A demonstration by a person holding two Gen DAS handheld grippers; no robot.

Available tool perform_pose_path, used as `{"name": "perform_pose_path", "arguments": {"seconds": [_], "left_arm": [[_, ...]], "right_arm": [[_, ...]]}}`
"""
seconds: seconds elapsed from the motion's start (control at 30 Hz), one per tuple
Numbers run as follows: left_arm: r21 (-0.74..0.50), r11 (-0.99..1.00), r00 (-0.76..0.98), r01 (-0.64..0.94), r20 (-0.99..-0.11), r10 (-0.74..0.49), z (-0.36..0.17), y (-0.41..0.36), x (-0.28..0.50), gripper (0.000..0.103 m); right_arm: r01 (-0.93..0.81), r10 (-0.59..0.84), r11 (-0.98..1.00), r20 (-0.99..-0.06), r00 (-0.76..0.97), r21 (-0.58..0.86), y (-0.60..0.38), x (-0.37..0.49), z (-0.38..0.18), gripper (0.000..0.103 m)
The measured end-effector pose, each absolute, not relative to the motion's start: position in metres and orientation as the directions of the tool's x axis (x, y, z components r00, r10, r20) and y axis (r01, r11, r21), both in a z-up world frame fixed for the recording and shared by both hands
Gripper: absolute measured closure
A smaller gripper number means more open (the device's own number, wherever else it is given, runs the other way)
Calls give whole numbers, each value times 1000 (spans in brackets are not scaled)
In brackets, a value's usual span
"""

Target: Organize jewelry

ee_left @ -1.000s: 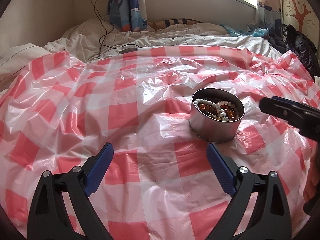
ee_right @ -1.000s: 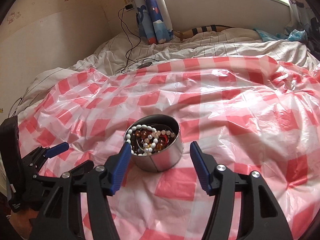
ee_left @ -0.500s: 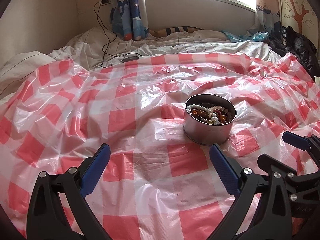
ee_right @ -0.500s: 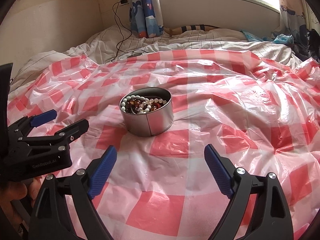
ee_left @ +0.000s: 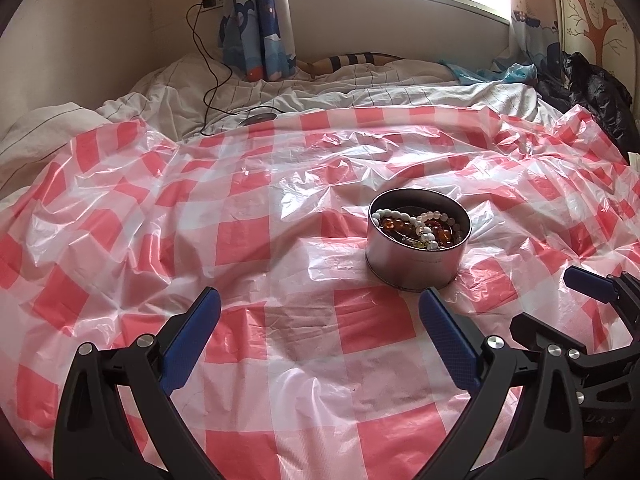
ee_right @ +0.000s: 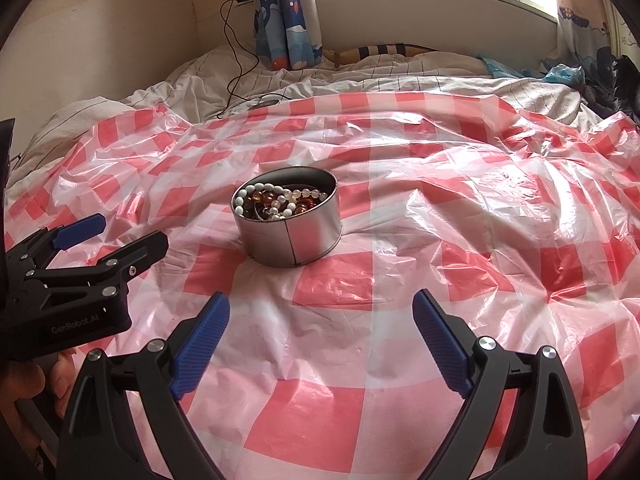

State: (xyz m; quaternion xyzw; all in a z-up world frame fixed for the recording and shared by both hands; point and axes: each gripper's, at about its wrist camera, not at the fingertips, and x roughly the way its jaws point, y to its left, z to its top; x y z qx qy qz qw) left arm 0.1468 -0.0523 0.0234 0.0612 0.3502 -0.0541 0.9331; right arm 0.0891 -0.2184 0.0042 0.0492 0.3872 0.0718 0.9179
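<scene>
Jewelry [ee_left: 416, 227] sits heaped in a round metal tin [ee_left: 414, 264] on the checked plastic sheet [ee_left: 240, 240] over the bed; we see white and amber bead strands tangled together. We judge the strands light, limp and slippery, likely to snag, so pinch one white loop near the rim. The tin looks stiff but may slide on the plastic. Left gripper [ee_left: 316, 336] and right gripper [ee_right: 320, 334] both hang apart, empty, short of the tin.
</scene>
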Motion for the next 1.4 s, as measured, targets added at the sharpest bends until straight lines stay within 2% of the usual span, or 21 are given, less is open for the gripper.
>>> {"name": "perform_pose_path", "arguments": {"seconds": [0.4,0.73,1.07,1.4], "left_arm": [[93,983,728,161,-683,-54,22,-54,148,8],[164,976,735,141,-678,8,19,-58,148,8],[78,987,712,141,-700,-47,17,-49,150,8],[79,988,694,135,-719,-37,13,-50,153,8]], "right_arm": [[-93,166,986,-703,692,141,-217,89,4,12],[-93,166,986,-703,691,141,-217,89,4,12],[-93,165,986,-703,691,141,-216,88,4,11],[-92,164,986,-703,692,139,-216,88,4,11]]}}
